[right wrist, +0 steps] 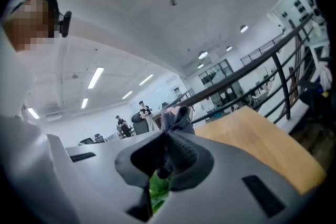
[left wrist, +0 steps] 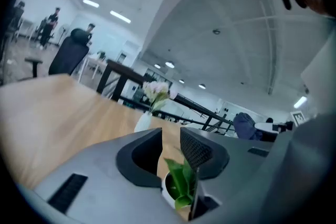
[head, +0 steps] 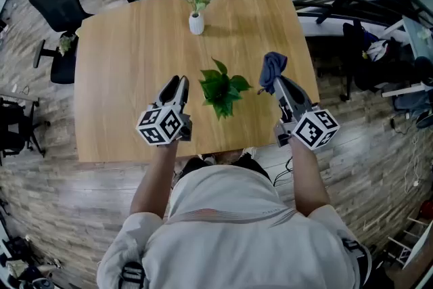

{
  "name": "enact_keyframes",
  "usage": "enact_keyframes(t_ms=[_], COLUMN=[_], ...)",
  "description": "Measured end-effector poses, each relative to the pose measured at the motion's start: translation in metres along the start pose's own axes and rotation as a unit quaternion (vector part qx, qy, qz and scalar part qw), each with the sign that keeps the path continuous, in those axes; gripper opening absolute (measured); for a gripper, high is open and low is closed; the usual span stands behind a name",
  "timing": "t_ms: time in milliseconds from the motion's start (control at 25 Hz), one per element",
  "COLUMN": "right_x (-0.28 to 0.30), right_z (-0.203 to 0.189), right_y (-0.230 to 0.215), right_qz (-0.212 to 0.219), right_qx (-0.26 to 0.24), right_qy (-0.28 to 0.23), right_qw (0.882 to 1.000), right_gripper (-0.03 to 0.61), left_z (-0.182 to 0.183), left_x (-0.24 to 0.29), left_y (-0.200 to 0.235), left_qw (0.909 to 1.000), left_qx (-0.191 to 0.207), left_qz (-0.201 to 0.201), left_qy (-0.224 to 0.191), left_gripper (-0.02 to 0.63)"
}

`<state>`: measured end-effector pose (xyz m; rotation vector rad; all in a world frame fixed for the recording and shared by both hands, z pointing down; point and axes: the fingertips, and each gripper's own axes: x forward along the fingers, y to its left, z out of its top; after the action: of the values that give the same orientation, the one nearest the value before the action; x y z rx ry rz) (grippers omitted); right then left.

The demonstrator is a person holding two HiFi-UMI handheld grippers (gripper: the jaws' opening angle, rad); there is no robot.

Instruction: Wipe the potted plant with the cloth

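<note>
While you hold both tools over the near part of the table, your right gripper is closed tight on the blue cloth. The cloth bunches past its jaws, apparently kept ready for wiping. Your left gripper has its jaws parted and holds nothing, probably so it is free to steady the pot. The potted plant sits between them, touching neither. Farther back stands a white vase of pink flowers, well apart from the work.
</note>
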<state>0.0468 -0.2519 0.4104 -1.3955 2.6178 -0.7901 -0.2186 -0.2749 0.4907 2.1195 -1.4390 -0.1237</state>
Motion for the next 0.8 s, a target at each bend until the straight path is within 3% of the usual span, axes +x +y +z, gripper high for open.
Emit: enact_keyframes(t_ms=[160,280,520,800], right_x=[-0.011,-0.018,-0.032,-0.039], right_z=[0.056,0.092,0.134,0.142], right_y=[0.021,0.036,0.065,0.067], right_qz=[0.008,0.010,0.022,0.027], right_qx=[-0.069,-0.105,-0.156,-0.161], right_qy=[-0.058,-0.091,-0.122,-0.123], right_qw=[0.996,0.990,0.980,0.979], right_gripper=[0.064,0.064,0.064,0.064], left_z=[0.076,0.118,0.149,0.152], left_x=[-0.028,-0.043,-0.058,-0.059], left_y=[-0.064,-0.106,-0.160,-0.173], left_qw=[0.9900,0.9792,0.9694,0.9674], left_qx=[0.122,0.174,0.194,0.201], left_qz=[-0.023,-0.041,-0.084,-0.086], left_qy=[-0.068,-0.097,-0.124,-0.127], left_gripper=[0.073,0.048,0.046,0.046])
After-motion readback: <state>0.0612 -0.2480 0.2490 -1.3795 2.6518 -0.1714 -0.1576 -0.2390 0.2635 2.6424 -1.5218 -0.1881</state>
